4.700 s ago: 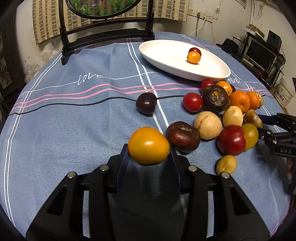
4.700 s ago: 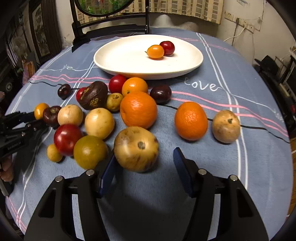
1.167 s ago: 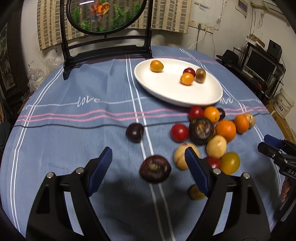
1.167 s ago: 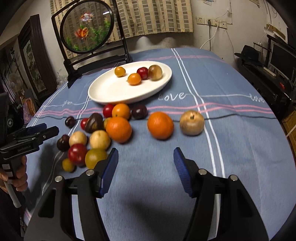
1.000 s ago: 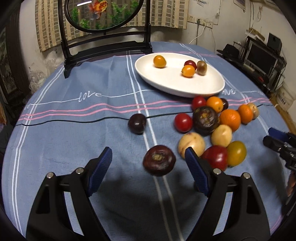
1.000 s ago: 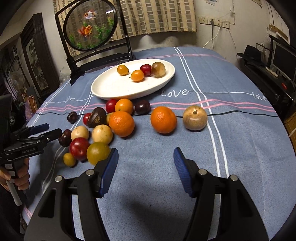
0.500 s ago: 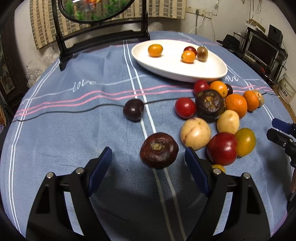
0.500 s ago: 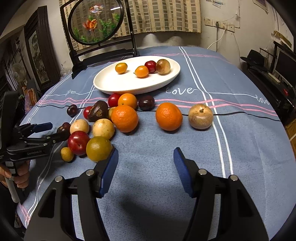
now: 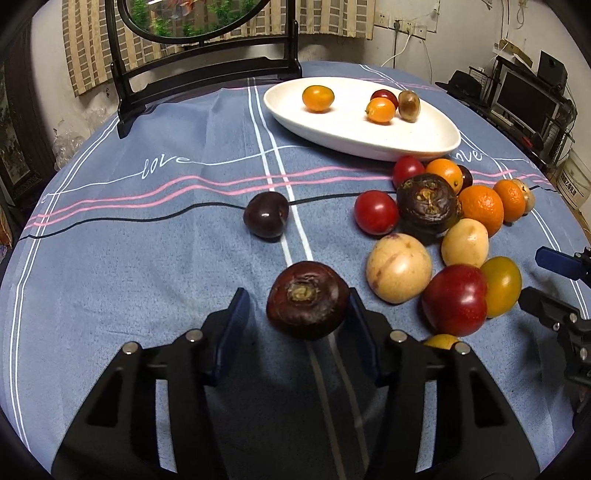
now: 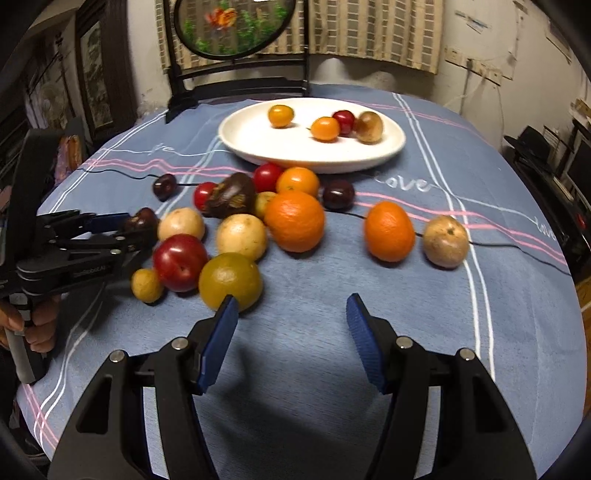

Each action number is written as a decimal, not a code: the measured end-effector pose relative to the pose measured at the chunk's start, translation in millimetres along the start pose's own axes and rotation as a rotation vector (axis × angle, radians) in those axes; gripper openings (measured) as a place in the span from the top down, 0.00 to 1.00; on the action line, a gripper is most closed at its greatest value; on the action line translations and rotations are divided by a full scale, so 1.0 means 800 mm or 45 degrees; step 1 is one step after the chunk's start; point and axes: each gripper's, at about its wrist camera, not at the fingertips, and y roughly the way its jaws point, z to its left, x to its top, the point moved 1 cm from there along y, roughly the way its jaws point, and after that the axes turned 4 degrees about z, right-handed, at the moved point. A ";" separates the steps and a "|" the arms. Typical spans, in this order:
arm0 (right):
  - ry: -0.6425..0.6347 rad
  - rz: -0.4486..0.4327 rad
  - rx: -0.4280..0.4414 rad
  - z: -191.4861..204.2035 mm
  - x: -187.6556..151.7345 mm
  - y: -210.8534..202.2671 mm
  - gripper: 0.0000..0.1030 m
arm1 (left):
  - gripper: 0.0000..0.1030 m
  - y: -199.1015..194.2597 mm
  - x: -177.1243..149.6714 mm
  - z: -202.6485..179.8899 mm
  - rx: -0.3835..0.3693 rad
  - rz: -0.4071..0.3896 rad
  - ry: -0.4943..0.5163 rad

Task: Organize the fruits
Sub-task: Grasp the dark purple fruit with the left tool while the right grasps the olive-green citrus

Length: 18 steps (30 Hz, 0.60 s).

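The task is only begun. Four small fruits lie on the plate (image 9: 436, 136); the rest, about fifteen, lie on the cloth (image 9: 147, 258). I judge that each of them must go to the plate one by one, so most of the work is left.

The left gripper (image 9: 299, 314) has just been closing its jaws, and the dark fruit (image 9: 307, 300) sits between them. The right pad seems to touch its side, but a narrow gap shows at the left pad, so I would not call it a grip yet. The plate is far ahead of this gripper and a little to its right.

The right gripper (image 10: 290, 325) is spread and holds nothing. The green-yellow fruit (image 10: 231, 280) lies just ahead of its left finger, almost touching the tip. Ahead of it, to the right, two fruits lie apart from the others: an orange (image 10: 388, 230) and a brown fruit (image 10: 445, 242) just beside it.

Around the dark fruit, the crowd of fruits begins at the right of the left gripper: a pale fruit (image 9: 399, 267) and a red fruit (image 9: 455, 299) are near, and could be pushed if the gripper swings that way. A dark plum (image 9: 266, 215) lies alone ahead. Behind the plate stands a round screen with fish (image 10: 236, 26) on a black stand; it is not in the way.
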 end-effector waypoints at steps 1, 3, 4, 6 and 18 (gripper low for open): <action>-0.010 0.002 0.001 0.003 0.001 0.000 0.39 | 0.47 0.000 0.000 0.000 -0.002 -0.001 -0.001; -0.029 0.008 -0.006 0.009 0.004 0.000 0.39 | 0.47 0.000 0.000 0.000 -0.005 -0.002 -0.003; -0.033 0.012 -0.005 0.011 0.004 0.000 0.39 | 0.47 0.000 0.000 0.000 -0.004 -0.003 -0.002; -0.047 0.020 0.015 0.016 0.004 0.000 0.39 | 0.47 -0.001 -0.001 0.000 -0.005 -0.002 -0.004; -0.146 0.094 0.043 0.044 0.015 0.029 0.39 | 0.47 -0.001 0.000 0.002 -0.014 -0.002 -0.009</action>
